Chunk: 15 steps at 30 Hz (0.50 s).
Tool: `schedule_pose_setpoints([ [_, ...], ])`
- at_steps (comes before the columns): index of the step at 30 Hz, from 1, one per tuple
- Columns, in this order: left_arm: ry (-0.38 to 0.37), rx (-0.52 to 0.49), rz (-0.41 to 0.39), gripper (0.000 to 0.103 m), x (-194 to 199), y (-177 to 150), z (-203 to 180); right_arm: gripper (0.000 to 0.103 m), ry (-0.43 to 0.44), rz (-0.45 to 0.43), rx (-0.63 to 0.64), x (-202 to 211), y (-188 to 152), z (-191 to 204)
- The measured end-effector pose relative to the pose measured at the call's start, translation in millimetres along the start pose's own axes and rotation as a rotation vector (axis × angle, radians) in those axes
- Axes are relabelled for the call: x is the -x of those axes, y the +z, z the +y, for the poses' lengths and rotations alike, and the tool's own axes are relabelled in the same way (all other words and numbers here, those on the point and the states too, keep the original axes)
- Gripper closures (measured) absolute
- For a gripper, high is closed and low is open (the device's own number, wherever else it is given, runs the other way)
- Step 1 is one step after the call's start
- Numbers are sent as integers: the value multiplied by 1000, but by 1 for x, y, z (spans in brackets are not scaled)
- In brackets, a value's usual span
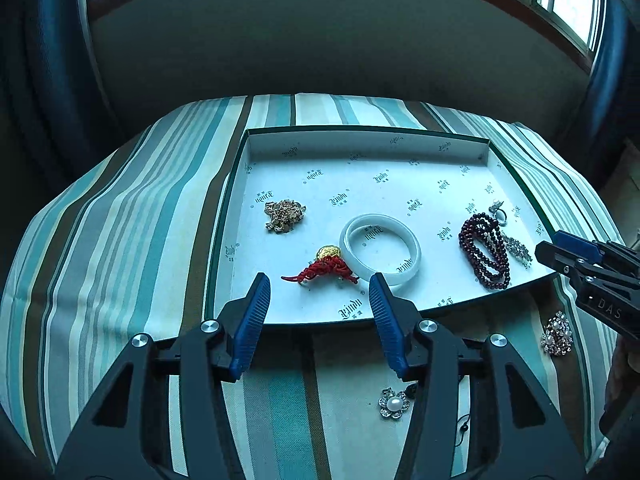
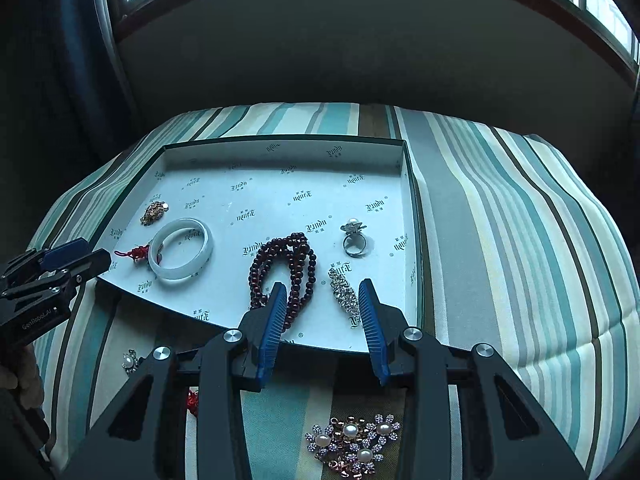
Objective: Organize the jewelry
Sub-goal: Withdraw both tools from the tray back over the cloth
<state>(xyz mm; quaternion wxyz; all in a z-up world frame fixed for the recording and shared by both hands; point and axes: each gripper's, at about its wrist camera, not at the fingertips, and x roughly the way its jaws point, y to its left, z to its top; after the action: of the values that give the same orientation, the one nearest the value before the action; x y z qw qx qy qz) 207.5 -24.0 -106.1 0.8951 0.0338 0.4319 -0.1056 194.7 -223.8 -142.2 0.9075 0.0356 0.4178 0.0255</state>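
The striped cloth [image 1: 120, 240] covers the whole surface under me, and on it sits the shallow white box lid [image 1: 360, 148], its printed floor carrying most of the jewelry. In it, from largest down: the dark red bead strand [image 2: 284, 272] lies looped near the front edge; the white bangle [image 1: 380, 250] lies flat toward the middle; the red knotted cord with a gold charm [image 1: 326, 266] touches the bangle's left side; a gold chain heap [image 1: 285, 216] sits apart at the left; a rhinestone clip [image 2: 344, 294] lies just beside the beads; a pearl ring [image 2: 354, 240] rests behind the clip.

Outside the box, on the cloth, lie a large pearl-flower brooch [image 2: 352, 440] and a small pearl flower brooch [image 1: 394, 403].

My left tongs [image 1: 318, 280] stand partly parted, released, gripping nothing, tips over the box's front edge before the red cord. My right tongs [image 2: 322, 290] are likewise parted and empty, tips over the beads and clip; I cannot tell whether they touch.
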Motion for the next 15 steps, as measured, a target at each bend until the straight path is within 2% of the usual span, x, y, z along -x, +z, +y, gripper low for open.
schedule_pose_setpoints([
  [6,-8,-4,38,52,7,-28,-4,65,3,24,-5,12,-26,2],
  [15,-18,-25,84,52,9,-55,-13,65,-5,14,19,34,-46,7],
])
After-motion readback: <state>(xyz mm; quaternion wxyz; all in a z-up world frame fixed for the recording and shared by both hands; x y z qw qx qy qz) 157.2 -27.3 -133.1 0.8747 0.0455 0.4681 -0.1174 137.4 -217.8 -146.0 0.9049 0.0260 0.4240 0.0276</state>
